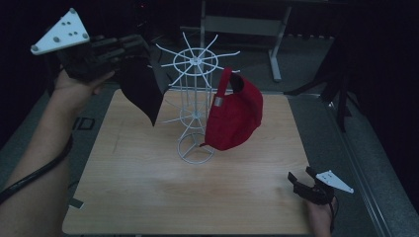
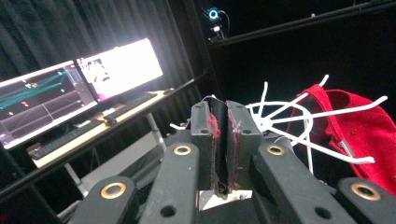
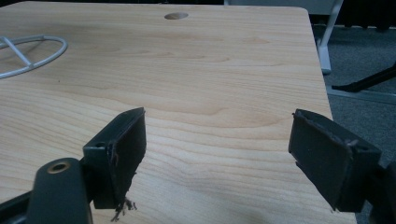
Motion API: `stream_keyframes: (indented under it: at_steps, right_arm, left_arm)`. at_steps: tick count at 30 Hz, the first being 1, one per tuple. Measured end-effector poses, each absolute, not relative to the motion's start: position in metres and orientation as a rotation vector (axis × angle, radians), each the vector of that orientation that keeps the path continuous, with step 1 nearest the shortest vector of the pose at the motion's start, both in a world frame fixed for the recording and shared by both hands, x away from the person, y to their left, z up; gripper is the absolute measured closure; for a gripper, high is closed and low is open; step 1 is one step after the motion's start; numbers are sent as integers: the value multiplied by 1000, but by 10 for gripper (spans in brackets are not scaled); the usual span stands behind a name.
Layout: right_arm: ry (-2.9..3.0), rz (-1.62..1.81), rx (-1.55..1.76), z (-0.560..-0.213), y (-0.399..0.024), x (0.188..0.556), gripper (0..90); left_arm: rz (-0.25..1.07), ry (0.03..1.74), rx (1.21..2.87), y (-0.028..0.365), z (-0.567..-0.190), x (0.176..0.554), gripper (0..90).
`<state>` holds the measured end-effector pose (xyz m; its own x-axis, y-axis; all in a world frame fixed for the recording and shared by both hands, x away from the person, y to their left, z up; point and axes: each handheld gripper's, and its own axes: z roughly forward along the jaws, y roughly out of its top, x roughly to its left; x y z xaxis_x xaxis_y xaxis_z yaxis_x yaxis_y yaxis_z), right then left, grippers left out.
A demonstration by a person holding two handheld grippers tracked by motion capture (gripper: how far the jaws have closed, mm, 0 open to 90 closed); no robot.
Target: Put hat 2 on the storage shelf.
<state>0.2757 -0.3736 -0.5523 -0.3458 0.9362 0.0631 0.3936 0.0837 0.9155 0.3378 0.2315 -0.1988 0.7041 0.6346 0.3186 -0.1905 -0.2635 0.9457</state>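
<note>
A white wire rack [image 1: 195, 98] stands mid-table, and a red cap [image 1: 234, 116] hangs on its right side. My left gripper [image 1: 134, 48] is raised at the upper left, shut on a black cap [image 1: 143, 91] that hangs down from it just left of the rack's top spokes. In the left gripper view the jaws [image 2: 223, 121] are pressed together on a thin edge of black fabric [image 2: 215, 105], with the rack [image 2: 280, 116] and red cap [image 2: 369, 135] close behind. My right gripper [image 1: 302, 177] rests low at the table's near right corner, open, with nothing between its fingers [image 3: 219, 149].
The wooden table [image 1: 148, 187] has a small hole [image 3: 176, 16] near its far edge, and the rack's ring base [image 3: 32, 53] sits on it. Two lit monitors [image 2: 70, 88] stand on a shelf beyond. A grey desk frame [image 1: 247, 24] and dark tripod legs [image 1: 341, 84] stand behind the table.
</note>
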Motion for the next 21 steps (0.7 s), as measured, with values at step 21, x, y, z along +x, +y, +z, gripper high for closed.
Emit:
stream_keyframes:
  at_steps: [21]
  right_arm:
    - [1799,1249,1306,-552,-374,275,188]
  left_arm:
    - [748,443,1701,218,-228,361,835]
